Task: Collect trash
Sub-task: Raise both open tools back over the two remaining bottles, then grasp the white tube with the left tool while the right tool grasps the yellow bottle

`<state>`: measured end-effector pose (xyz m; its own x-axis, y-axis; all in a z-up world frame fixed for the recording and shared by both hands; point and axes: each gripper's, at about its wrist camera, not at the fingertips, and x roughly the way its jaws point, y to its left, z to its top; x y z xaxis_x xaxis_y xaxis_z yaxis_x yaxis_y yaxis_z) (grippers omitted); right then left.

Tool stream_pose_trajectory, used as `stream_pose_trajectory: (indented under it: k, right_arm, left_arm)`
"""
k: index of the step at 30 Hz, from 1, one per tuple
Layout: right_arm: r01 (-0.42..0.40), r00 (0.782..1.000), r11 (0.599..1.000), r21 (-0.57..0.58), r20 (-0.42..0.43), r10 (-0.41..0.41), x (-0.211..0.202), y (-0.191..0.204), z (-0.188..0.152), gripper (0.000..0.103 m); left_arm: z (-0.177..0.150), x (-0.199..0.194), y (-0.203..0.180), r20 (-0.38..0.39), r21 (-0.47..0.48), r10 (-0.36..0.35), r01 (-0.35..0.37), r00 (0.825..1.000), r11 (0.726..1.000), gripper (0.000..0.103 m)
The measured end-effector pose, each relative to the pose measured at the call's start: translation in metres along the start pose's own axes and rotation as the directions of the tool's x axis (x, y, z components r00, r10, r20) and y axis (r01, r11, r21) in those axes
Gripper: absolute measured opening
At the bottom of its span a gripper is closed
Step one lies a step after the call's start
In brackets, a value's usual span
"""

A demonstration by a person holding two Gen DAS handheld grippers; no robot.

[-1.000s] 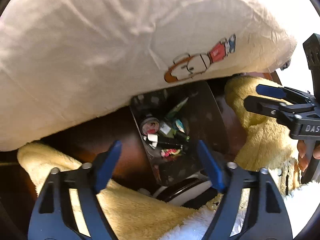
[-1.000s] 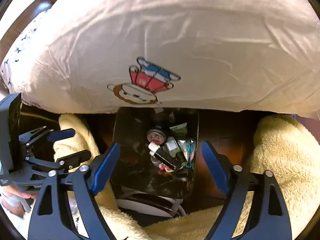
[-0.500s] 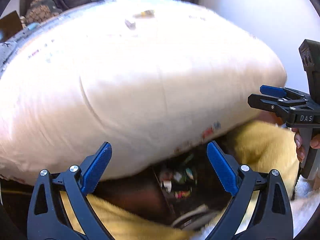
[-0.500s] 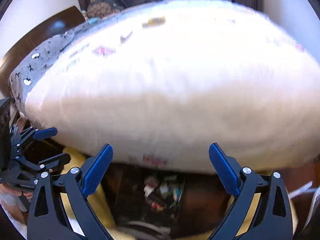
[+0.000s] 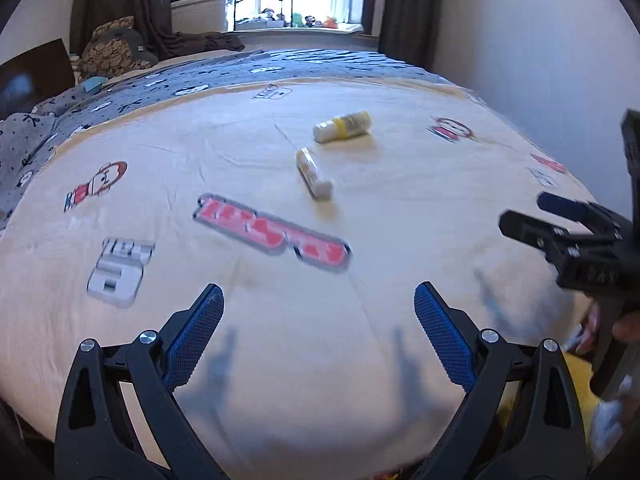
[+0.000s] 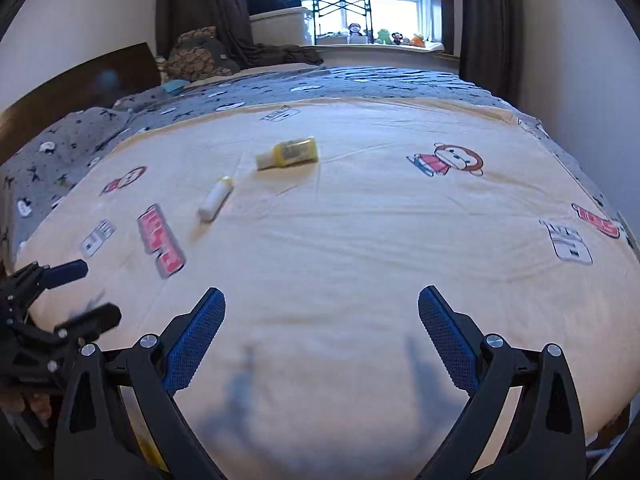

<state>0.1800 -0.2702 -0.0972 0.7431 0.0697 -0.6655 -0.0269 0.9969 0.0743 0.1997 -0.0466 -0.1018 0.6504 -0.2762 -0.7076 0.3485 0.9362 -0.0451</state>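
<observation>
Two pieces of trash lie on the cream bed sheet [image 5: 280,320]: a yellow squeeze bottle [image 5: 342,126] [image 6: 289,153] and a slim white tube [image 5: 313,173] [image 6: 215,199] just nearer than it. My left gripper [image 5: 319,312] is open and empty, above the near edge of the bed, well short of the tube. My right gripper [image 6: 321,314] is open and empty, to the right of the left one; it also shows at the right edge of the left wrist view [image 5: 560,220]. The left gripper shows at the lower left of the right wrist view [image 6: 64,292].
A grey patterned blanket [image 6: 360,80] covers the far half of the bed. A dark wooden headboard [image 6: 60,92] stands at the left. A window sill with small toys [image 6: 384,38] and dark curtains are at the back. A white wall [image 5: 540,40] runs along the right.
Both grippers have risen from the trash bin beside the bed to above the bed's edge. The bin has left view; the bed top with the bottle and tube has appeared.
</observation>
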Motion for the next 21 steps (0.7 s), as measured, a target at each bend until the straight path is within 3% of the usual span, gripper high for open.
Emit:
stream_pose_trajectory:
  k: [8,12,14,15,19,21]
  right_arm:
    - [0.086,0.996,0.996,-0.009,-0.021,-0.086,0.045,-0.014,0.034,0.097]
    - [0.088,0.996,0.996,0.002,-0.012,-0.088,0.054,-0.023,0.046,0.097]
    - [0.095,0.995,0.995,0.000,-0.012,-0.095,0.060,-0.026,0.051,0.097]
    - [0.096,0.995,0.995,-0.002,-0.013,-0.096,0.063,-0.026,0.054,0.097]
    - [0.072,0.997,0.997,-0.010,-0.018,-0.072,0.081,-0.018,0.066,0.097]
    - [0.046,0.999,0.999,-0.014,-0.022,-0.046,0.092,-0.009,0.074,0.097]
  left_arm:
    - [0.066,0.080,0.005,-0.043,-0.016,0.061,-0.062,0.997,0.998,0.088]
    - [0.075,0.113,0.005,-0.098,-0.024,0.027,-0.029,0.995,0.999,0.065]
    - [0.079,0.123,0.003,-0.104,-0.002,0.032,-0.033,0.994,0.999,0.063]
    - [0.081,0.124,0.002,-0.101,0.006,0.024,-0.024,0.995,1.000,0.057]
    - [0.091,0.128,0.011,-0.103,0.010,-0.008,0.010,0.995,1.000,0.020]
    - [0.093,0.127,0.018,-0.101,0.011,-0.002,0.003,0.995,1.000,0.018]
